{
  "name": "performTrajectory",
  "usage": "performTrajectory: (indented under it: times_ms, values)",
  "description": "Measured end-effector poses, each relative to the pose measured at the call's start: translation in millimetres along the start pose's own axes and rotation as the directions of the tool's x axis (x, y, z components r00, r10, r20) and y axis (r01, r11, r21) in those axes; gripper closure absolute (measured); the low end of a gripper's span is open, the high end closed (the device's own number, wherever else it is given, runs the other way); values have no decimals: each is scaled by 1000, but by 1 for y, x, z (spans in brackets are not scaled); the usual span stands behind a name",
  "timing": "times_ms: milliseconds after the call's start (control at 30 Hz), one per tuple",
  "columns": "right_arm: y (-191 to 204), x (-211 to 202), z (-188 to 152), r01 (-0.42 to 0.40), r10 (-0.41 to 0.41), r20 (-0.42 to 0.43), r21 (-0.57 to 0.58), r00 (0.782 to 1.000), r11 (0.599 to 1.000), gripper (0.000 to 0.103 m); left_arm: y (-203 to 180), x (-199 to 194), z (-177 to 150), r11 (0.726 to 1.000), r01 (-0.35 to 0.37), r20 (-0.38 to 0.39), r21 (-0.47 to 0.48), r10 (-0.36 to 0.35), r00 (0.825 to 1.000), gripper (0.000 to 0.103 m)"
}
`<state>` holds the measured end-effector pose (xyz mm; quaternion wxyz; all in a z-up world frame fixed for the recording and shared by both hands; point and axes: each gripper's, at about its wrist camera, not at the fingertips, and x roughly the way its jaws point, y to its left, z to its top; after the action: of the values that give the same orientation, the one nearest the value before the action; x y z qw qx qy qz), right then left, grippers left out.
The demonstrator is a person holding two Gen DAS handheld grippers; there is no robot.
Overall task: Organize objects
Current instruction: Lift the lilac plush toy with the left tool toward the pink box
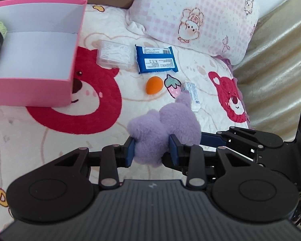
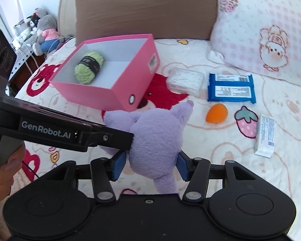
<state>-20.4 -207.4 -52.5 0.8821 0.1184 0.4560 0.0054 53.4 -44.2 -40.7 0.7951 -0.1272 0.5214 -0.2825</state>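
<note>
Bed w/ bear-print blanket [image 2: 220,150] is carrying everything. Purple plush [image 2: 156,140] is hanging above it, near pink box [image 2: 118,92]. Left gripper [image 1: 151,148] jaws are squeezing it; right gripper [image 2: 150,168] jaws are flanking it, barely touching. Prob. light, soft, squashy: grab body, not ear.

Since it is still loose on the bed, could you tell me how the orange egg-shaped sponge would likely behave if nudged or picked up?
The orange sponge is rounded with one narrow end and lies on its side, so a nudge would probably roll it in a curve. It looks like soft foam, likely light and squashy. The quilt is plush, so it should not roll far.
</note>
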Motion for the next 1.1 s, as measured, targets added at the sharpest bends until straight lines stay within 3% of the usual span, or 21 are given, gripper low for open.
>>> performTrajectory:
  times_ms: [1100]
  values:
    - [80,-15,44,-43,55,57,-191,997,981,31,30,-91,9,998,-48,125,34,43,991,68]
